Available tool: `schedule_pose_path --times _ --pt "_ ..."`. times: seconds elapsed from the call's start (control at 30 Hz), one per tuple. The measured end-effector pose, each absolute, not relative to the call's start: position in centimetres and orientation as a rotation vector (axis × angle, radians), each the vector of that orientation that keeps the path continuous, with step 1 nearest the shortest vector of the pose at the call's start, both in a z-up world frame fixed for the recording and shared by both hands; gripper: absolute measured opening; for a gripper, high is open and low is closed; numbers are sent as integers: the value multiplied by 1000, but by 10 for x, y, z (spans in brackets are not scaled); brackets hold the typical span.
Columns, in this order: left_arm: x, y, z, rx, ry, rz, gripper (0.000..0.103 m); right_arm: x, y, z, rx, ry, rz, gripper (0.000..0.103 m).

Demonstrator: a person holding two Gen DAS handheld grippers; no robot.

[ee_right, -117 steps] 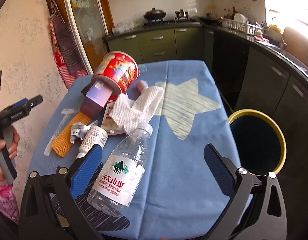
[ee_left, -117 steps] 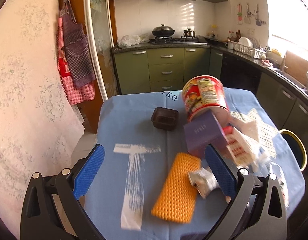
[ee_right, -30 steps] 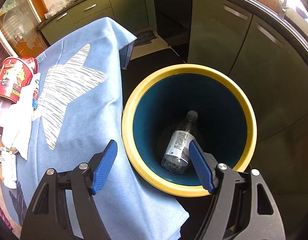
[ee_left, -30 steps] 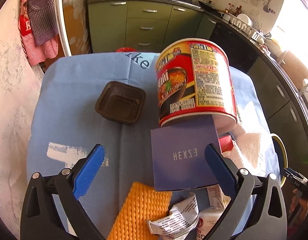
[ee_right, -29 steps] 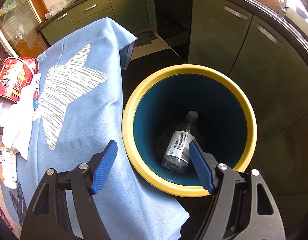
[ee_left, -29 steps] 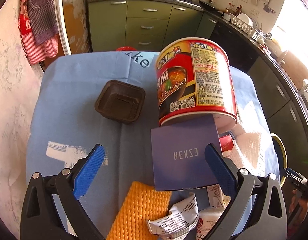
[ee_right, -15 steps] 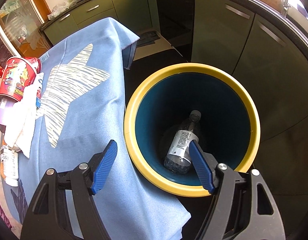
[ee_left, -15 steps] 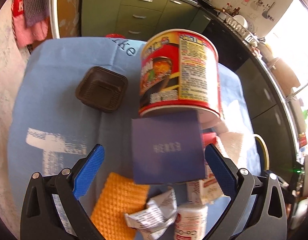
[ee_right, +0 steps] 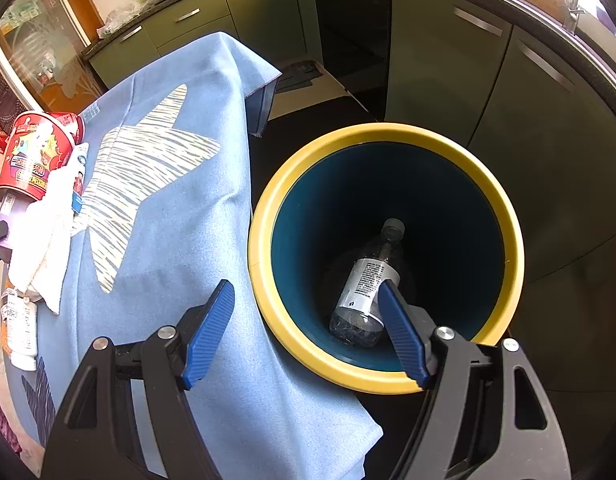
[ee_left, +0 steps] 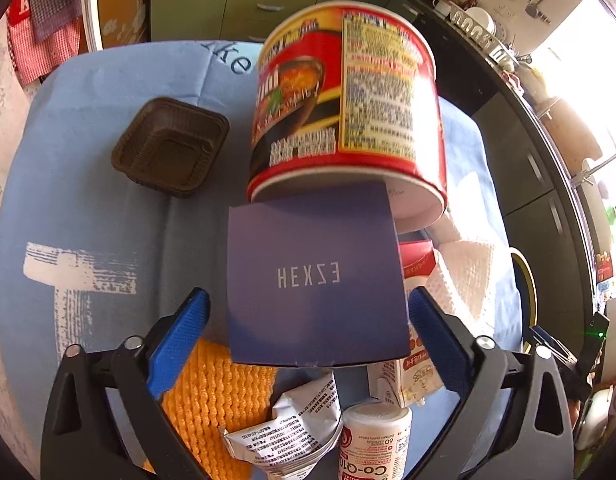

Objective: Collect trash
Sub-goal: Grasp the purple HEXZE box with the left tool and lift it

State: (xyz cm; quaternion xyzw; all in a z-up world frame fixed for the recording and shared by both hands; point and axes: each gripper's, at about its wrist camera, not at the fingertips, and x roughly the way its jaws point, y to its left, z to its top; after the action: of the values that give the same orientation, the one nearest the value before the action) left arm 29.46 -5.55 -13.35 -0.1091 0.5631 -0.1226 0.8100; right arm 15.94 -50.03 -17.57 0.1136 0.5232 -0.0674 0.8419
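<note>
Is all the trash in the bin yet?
Not yet. One plastic bottle already lies in the yellow bin. The left gripper has its jaws closing around the purple box, not yet gripping. The right gripper is empty. Noodle cup, brown tray, wrappers and small bottle remain on the table.

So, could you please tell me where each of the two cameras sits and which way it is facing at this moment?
Left wrist: on the left hand-held gripper, looking down at the purple box between its blue fingers, with the noodle cup behind; no hand shows.
Right wrist: on the right hand-held gripper, looking down into the yellow-rimmed bin holding a bottle; only its fingers show.
Shared: the blue cloth, noodle cup, purple box, paper towel and bin.
</note>
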Motion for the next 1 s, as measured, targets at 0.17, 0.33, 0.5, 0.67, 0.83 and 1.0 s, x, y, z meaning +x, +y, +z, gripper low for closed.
schedule_pose_path --times 0.17,0.33,0.5,0.67,0.83,1.0 --pt "293 -63 -138 -220 1208 -279 79 159 -500 -175 241 1103 -138 70" --pt "285 -63 -125 -200 1179 -285 79 157 -497 -173 238 1097 -129 70" --pt "271 -60 -102 -171 1139 -303 79 156 -494 -168 234 1089 -127 70" --pt "245 -71 -71 -114 1077 -374 79 147 -502 -155 238 1051 -164 70" --pt "224 -113 -38 -44 1017 -508 79 127 -521 -133 246 981 -241 71" --pt "207 -184 -22 50 1000 -661 79 104 -541 -120 258 924 -299 73"
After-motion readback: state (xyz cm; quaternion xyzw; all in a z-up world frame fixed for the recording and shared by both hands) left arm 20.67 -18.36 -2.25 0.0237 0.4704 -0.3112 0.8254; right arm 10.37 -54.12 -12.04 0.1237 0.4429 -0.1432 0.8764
